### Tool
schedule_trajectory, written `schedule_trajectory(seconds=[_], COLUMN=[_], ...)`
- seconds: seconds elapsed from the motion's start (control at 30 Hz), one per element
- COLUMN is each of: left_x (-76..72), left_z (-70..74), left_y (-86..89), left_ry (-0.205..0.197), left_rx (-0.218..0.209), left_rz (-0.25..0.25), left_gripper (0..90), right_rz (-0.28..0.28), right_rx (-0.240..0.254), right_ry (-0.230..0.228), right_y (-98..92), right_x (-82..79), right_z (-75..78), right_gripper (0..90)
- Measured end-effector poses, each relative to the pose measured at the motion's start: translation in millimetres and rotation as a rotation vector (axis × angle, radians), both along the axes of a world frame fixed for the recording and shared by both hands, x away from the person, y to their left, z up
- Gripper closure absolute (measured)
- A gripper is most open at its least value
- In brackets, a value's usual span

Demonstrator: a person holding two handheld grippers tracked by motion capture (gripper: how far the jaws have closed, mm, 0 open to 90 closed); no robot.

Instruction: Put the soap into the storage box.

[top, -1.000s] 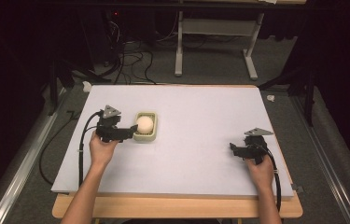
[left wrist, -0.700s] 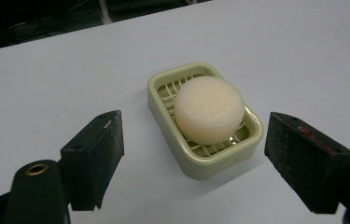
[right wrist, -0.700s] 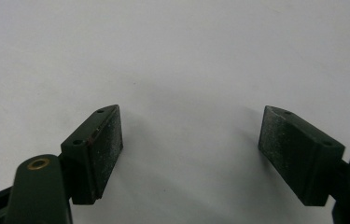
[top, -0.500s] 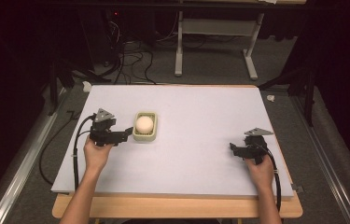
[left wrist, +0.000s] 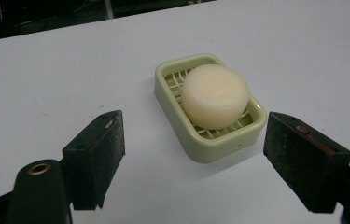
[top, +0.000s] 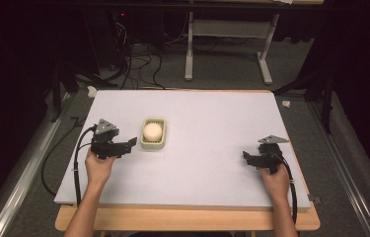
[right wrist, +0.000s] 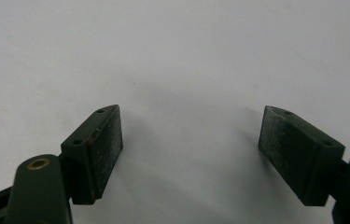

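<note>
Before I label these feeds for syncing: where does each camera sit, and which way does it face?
High view: above the person's side, looking forward and down at the table; forearms, left tongs, right tongs.
Left gripper view: on the left tongs, facing the soap in its dish; open jaws.
Right gripper view: on the right tongs, facing bare table; open jaws.
High and left gripper views share soap and dish.

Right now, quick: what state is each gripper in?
Left gripper: open, holding nothing, just short of the soap dish with its round soap.
Right gripper: open, holding nothing, over bare table.
</note>
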State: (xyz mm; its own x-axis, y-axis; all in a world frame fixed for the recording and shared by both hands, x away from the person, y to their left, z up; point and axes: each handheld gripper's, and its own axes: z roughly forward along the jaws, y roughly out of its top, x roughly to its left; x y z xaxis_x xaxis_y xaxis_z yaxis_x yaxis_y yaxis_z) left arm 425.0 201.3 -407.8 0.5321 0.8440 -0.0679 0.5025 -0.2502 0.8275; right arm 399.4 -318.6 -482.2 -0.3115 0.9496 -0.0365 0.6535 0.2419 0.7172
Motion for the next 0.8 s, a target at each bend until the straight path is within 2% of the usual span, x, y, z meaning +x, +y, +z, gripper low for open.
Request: schedule_trajectory(seconds=[0.1, 0.27, 0.57, 0.8], left_x=[-3.0, -6.2, -12.4, -17.1], left_z=[-0.1, -1.7, -6.9, -8.9], left_y=[2.5, 7.8, 12.6, 14.5], left_ry=[-0.004, 0.014, 0.035, 0.032], left_rx=[-0.006, -0.006, 0.003, -0.004], left_rz=[0.012, 0.024, 0.020, 0.021], left_gripper=[21.3, 20.6, 20.3, 20.4], right_rz=[0.000, 0.000, -0.001, 0.000], right_rx=[0.000, 0.000, -0.001, -0.003], right_ry=[0.000, 0.000, -0.001, -0.001], right_y=[0.0, 0.0, 0.2, 0.3], right_x=[0.0, 0.0, -0.2, -0.3], right_z=[0.0, 0.0, 0.0, 0.1], right_gripper=[22.3, 22.3, 22.3, 22.3])
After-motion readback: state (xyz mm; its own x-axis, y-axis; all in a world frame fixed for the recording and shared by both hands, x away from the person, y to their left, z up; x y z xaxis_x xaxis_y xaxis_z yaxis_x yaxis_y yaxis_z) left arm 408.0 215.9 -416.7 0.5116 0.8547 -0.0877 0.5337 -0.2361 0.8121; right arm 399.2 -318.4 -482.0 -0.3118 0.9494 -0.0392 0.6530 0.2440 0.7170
